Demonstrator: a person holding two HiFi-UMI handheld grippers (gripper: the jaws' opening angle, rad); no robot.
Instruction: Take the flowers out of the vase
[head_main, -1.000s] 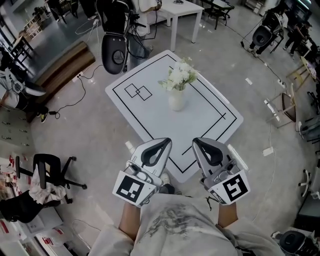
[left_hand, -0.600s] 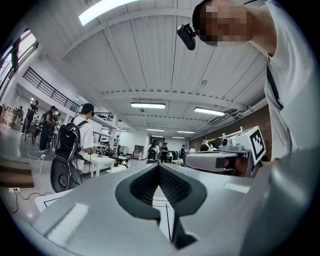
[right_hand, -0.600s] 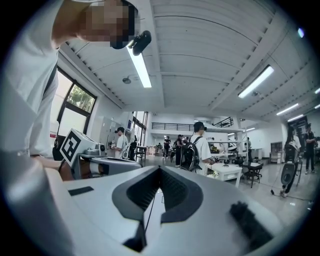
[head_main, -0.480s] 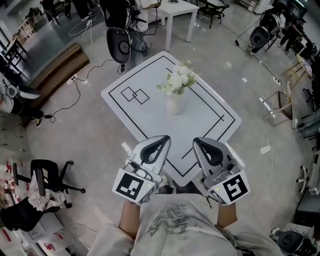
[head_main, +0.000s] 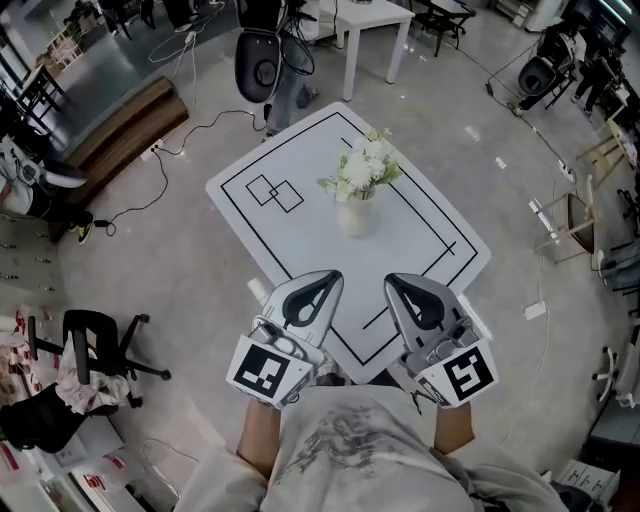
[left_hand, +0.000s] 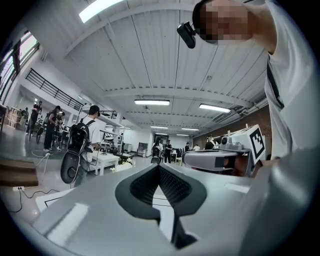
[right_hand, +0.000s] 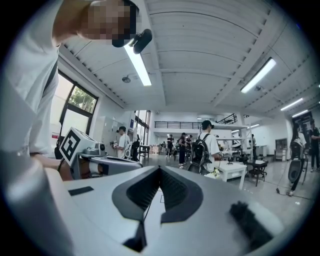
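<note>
"Head view first: where do the flowers (head_main: 365, 165) sit from the jaws?"

"In the vase (head_main: 355, 217), which stands upright near the middle of the white surface (head_main: 290, 235), well apart from both grippers. From the left gripper (head_main: 331, 282) it lies at about 12 o'clock, a touch toward 1. From the right gripper (head_main: 394, 284) it lies at about 11. So it stands almost between their two lines."

"Which hand is nearer?"

"There is little in it; I judge the left a shade nearer. The stems run up and down, with the white heads leaning toward 1 o'clock. The pull should go upward along them, so the jaws would need to come in from the side, across the stems above the vase's rim."

"And the jaws?"

"Both pairs are closed on nothing. Each gripper view shows the ribbed pads meeting at the tip with only air there. They have to part before any grasp."

"What differs from a second ago?"

"The person has come closer to the surface. Its near corner at 6 o'clock now reaches further in under the grippers, and the vase sits lower in the head view, nearer the jaws. The jaws are as tightly closed as before."
</note>
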